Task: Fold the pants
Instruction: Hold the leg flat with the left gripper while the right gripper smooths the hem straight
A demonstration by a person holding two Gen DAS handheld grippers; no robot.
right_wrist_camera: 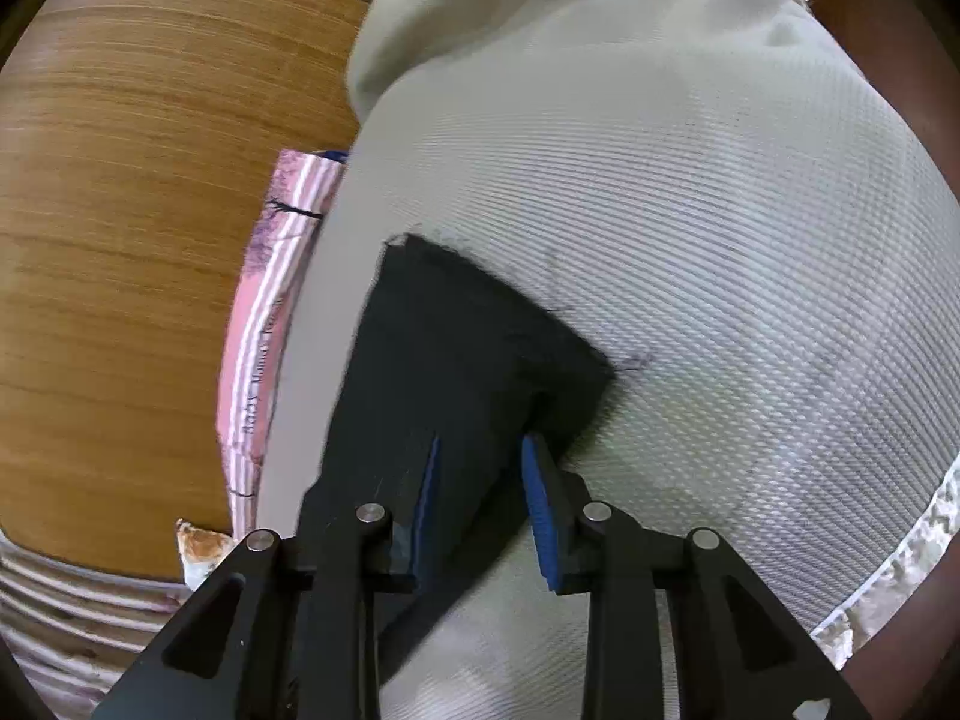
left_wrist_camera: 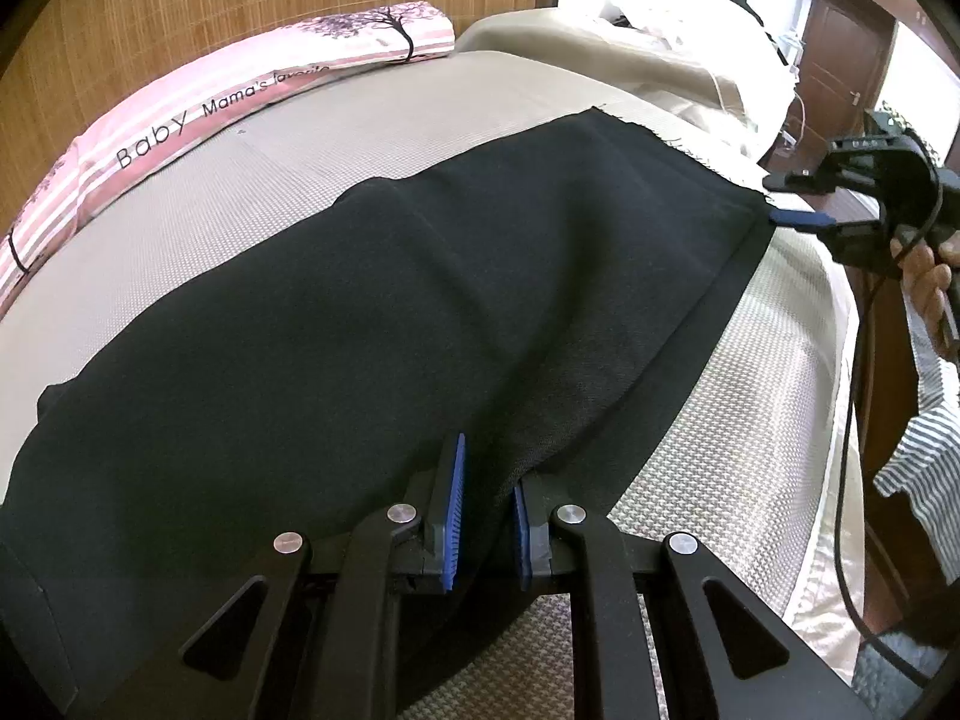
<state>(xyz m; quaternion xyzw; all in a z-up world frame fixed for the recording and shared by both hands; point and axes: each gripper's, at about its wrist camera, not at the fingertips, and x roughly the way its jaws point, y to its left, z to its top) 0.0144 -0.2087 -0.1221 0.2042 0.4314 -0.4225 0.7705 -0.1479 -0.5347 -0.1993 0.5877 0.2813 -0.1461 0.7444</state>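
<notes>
Fingers on my left gripper (left_wrist_camera: pixel 487 516) stand apart, straddling the near edge of the black pants (left_wrist_camera: pixel 372 312), with cloth rising between the blue pads (left_wrist_camera: pixel 454 510) though they do not pinch it. My right gripper (right_wrist_camera: pixel 483 510) is likewise parted around the far hem corner; in the left wrist view its tips (left_wrist_camera: pixel 798 217) sit just at that corner. I think the cloth only brushes one pad, but the blur makes that uncertain. I see the pants lying flat along the beige textured mattress (left_wrist_camera: pixel 708 438), near its edge. A pink striped pillow (left_wrist_camera: pixel 198 120) rests along the bamboo-panelled wall (left_wrist_camera: pixel 180 6).
</notes>
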